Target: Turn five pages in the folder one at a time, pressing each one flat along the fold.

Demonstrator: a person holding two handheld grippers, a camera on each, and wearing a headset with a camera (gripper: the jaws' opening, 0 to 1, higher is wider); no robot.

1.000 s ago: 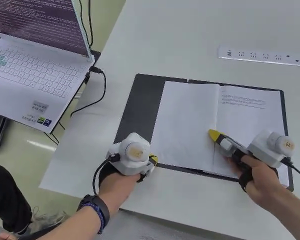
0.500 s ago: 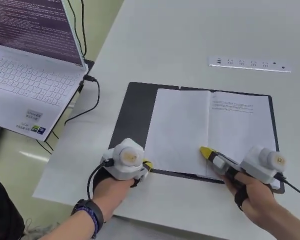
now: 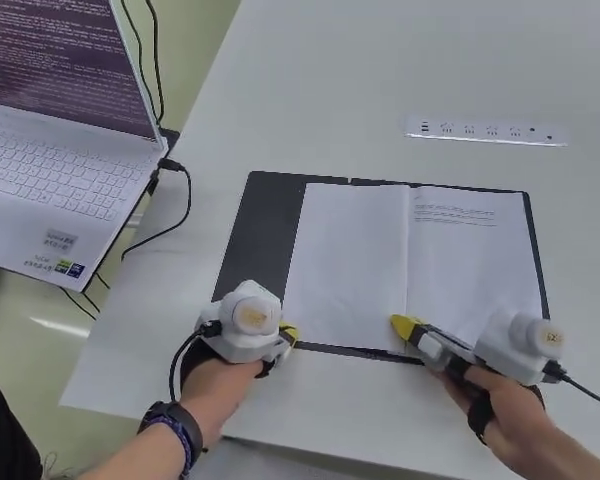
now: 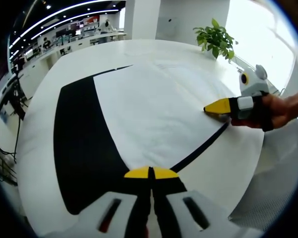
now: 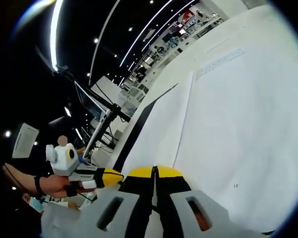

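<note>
Got the folder [image 3: 270, 240] open mid-frame on the surface [image 3: 380, 70]. Got left gripper [image 3: 289, 331] at its lower-left edge, right gripper [image 3: 400, 323] at the bottom of the fold [image 3: 408, 260], both jaws pressed together, pinching nothing. Best to drag slow, straight up the fold, steady pressure.

One folder [image 3: 265, 240], one laptop [image 3: 50, 170], two grippers [image 3: 288, 333] [image 3: 402, 325].

Left gripper [image 3: 288, 333], right gripper [image 3: 402, 326]: white rounded housings, yellow jaw tips, black cables [image 3: 580, 388]. Dark wristband [image 3: 175, 425] on left wrist. Black hand straps [image 3: 477, 412].
</note>
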